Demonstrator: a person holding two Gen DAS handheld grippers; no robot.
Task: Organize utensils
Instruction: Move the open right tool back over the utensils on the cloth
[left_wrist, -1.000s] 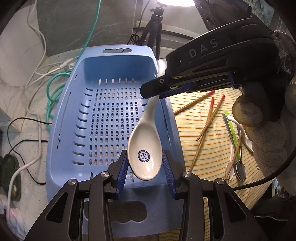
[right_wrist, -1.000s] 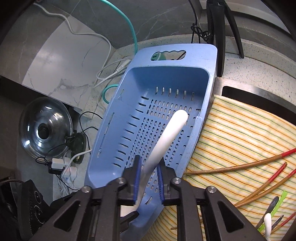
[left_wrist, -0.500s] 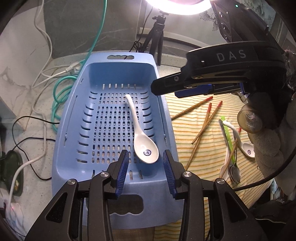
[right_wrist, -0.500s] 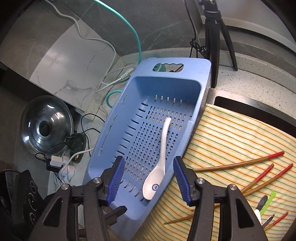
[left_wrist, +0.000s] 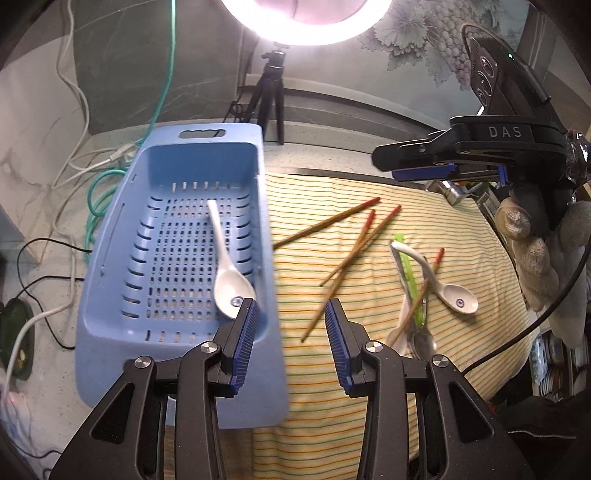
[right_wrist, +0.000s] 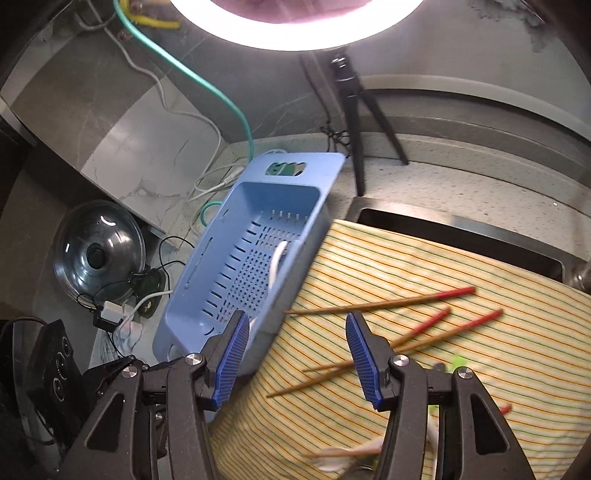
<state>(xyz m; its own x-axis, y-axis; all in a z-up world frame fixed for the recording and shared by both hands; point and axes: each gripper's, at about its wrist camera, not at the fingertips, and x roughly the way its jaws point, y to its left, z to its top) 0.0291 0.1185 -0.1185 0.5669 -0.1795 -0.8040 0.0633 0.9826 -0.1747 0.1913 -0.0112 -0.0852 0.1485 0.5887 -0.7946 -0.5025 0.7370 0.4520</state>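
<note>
Left tongs (left_wrist: 290, 334) near, tilted down, blades apart, gripping nothing, over basket (left_wrist: 110, 266) rim and striped cloth (left_wrist: 369, 369). White spoon (left_wrist: 227, 280) lying inside basket at left. Chopsticks (left_wrist: 354, 247) scattered on cloth, right. Farther right, gloved hand (left_wrist: 535, 254) carrying right tongs (right_wrist: 293, 356), tilted down, parted and empty.

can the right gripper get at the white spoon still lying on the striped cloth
Probably yes. The right gripper is open and empty, and the white spoon's bowl lies bare on the striped cloth. Only its handle is tangled with the green utensil and a chopstick.
</note>
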